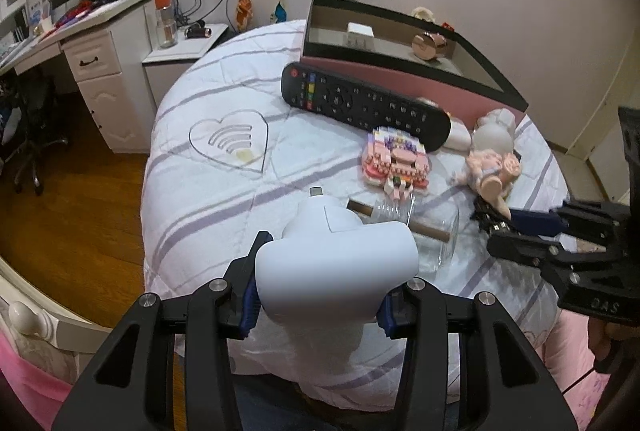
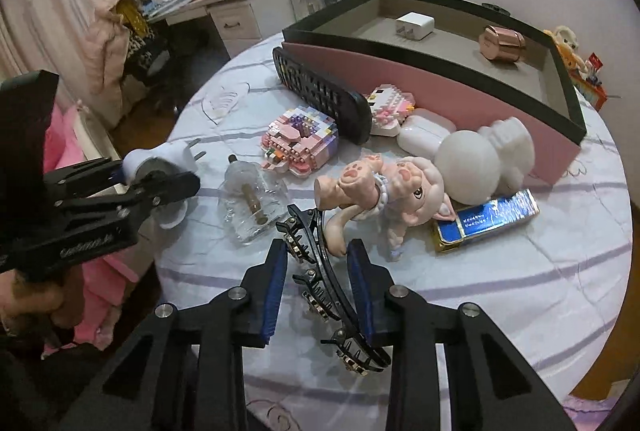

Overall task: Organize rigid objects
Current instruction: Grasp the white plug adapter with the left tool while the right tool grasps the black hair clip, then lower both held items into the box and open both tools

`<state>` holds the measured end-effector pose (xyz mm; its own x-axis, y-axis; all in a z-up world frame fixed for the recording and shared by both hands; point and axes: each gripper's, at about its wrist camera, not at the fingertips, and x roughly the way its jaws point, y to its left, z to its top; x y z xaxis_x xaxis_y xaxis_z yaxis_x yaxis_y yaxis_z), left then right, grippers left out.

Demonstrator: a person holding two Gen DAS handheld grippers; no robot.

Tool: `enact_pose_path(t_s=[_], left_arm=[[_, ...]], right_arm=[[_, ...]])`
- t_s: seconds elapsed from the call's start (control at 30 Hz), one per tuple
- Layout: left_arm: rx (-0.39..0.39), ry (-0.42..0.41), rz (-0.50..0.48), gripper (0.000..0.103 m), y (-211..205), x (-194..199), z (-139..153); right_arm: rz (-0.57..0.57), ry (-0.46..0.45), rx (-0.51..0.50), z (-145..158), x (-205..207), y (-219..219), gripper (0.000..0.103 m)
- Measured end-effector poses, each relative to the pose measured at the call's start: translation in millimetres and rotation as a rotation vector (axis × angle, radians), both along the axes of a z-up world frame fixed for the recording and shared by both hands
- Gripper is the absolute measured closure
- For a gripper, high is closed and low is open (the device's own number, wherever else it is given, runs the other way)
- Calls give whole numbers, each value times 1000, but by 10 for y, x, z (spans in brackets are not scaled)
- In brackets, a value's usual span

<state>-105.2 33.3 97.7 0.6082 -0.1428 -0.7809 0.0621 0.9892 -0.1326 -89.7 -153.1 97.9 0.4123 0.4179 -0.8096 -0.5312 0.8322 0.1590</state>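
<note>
My left gripper (image 1: 324,271) is shut on a white plug-in adapter (image 1: 340,255), held above the near edge of the round quilted table (image 1: 224,191); its metal prong points away. From the right wrist view the same adapter (image 2: 160,159) shows at the left. My right gripper (image 2: 318,251) is shut on a black hair clip (image 2: 324,271) with gold studs, whose toothed end sticks out past the fingertips. Just beyond it lies a pink pig figurine (image 2: 384,187). The pink box with a black rim (image 2: 400,79) stands at the back, holding a white charger (image 2: 414,25) and a rose-gold cylinder (image 2: 502,43).
On the table lie a black remote (image 2: 320,91), two pink block models (image 2: 300,139), a clear glass bottle (image 2: 252,199), a white rabbit figure (image 2: 476,159), a white case (image 2: 424,135) and a blue-gold box (image 2: 484,219). A desk (image 1: 92,31) stands at the left.
</note>
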Motion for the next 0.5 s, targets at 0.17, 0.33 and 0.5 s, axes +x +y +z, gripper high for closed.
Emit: enact_pose_path(t_s=[0.17, 0.33, 0.5], left_arm=[[4, -13, -2, 57, -9, 41, 58], [9, -13, -4, 57, -19, 10, 63], [5, -9, -3, 57, -23, 26, 52]], right_arm=[[18, -6, -53, -97, -30, 69, 70], [32, 0, -124, -206, -106, 131, 61], [77, -20, -184, -232, -204, 124, 68]])
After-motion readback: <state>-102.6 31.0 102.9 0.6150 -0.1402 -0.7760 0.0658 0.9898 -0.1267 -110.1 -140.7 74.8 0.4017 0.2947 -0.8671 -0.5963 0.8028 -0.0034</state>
